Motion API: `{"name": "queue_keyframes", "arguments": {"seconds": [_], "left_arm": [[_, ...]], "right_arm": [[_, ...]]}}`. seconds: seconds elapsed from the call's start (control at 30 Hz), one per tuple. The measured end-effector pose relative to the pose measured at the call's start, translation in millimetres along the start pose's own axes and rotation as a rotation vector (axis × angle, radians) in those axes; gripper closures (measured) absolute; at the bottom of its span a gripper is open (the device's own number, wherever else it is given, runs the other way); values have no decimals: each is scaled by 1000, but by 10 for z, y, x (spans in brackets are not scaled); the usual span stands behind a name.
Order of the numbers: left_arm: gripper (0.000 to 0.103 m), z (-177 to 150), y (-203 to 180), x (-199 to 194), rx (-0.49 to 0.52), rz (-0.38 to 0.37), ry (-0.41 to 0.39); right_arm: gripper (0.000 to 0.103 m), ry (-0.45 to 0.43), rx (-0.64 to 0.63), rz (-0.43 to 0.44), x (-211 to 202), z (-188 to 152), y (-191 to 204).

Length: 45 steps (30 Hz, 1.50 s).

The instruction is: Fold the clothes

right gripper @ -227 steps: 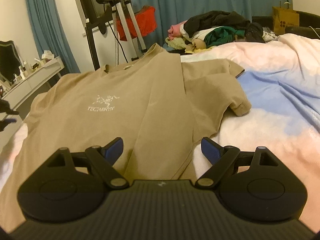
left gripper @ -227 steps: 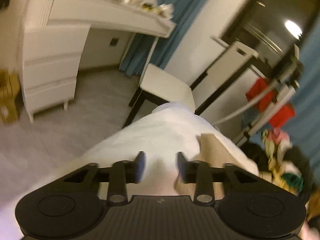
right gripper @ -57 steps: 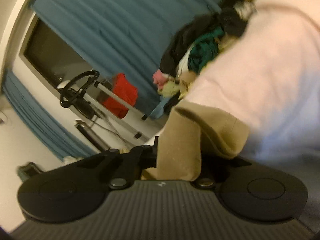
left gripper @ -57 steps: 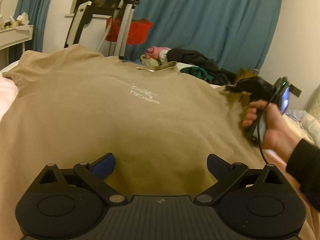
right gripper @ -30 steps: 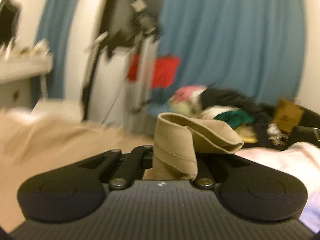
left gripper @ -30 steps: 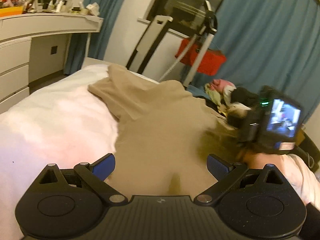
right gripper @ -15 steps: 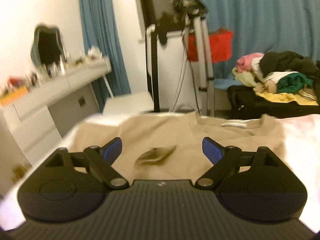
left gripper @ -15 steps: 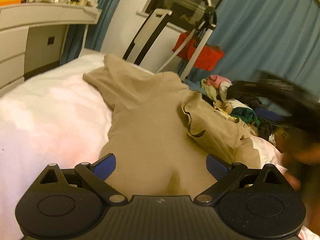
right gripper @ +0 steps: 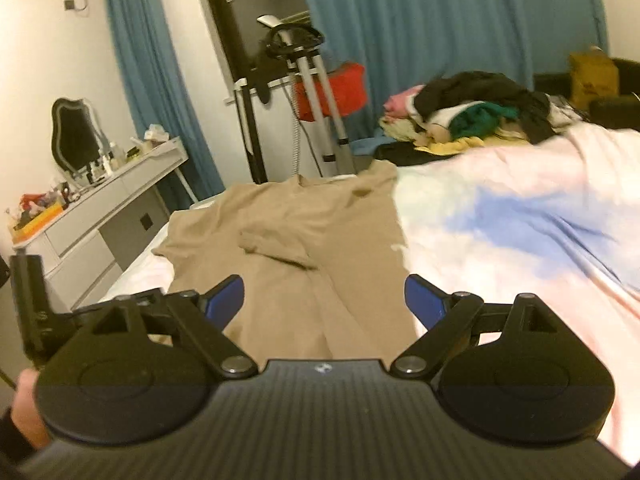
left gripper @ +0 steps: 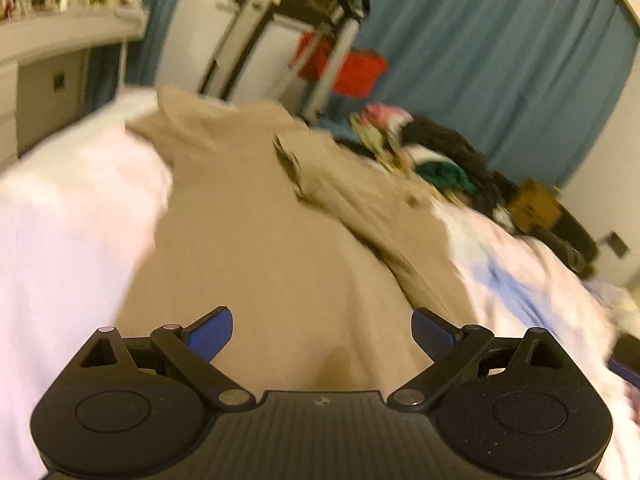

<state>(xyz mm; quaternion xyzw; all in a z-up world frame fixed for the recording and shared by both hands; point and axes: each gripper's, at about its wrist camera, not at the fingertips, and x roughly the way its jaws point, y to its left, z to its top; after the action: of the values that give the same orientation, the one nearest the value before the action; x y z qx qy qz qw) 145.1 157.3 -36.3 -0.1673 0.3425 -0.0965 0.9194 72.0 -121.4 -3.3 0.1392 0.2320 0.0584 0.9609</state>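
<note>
Left wrist view: the left gripper [left gripper: 321,330] hangs with its blue-tipped fingers [left gripper: 210,332] spread wide apart and nothing between them, low over the tan T-shirt [left gripper: 256,248]. The shirt lies on the bed [left gripper: 68,216] along its left edge, under and ahead of the gripper. Its right side is folded in over the body: the right sleeve [left gripper: 320,168] lies on top in a rumpled diagonal band, with a crumpled cuff near the middle of the chest. The left sleeve [left gripper: 160,128] still spreads out flat toward the bed's far left corner. The picture is blurred, so the finer creases cannot be told.

Right wrist view: the right gripper [right gripper: 324,300] also stands wide open and empty, above the shirt's [right gripper: 280,248] lower part. Here the shirt shows as a long narrow shape running toward the bed's [right gripper: 500,240] far edge, its right border a fairly straight fold line against the pink and blue bedcover. The folded-in sleeve [right gripper: 276,250] lies across the middle. A pile of clothes [right gripper: 468,112] sits beyond the far edge, well apart from the shirt.
</note>
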Motion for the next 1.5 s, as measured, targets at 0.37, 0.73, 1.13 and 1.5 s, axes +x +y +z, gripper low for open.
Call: {"name": "queue_keyframes", "arguments": {"seconds": [0.37,0.73,1.13,1.5], "left_arm": [[27,-664,-922,46,310,-19,98],[57,-1102,-1913,171,223,-311,308],[88,-1362,-2112,736,53,-165,431],[101,-927,-1496,49,-114,-397,450]], "right_arm": [[15,-93,184,15,-448,169,-741],[14,-159,522,50,-639,125,-1543],[13,-92,557,67,-474,29,-1633],[13,-74,466,30,-424,37,-1517]]}}
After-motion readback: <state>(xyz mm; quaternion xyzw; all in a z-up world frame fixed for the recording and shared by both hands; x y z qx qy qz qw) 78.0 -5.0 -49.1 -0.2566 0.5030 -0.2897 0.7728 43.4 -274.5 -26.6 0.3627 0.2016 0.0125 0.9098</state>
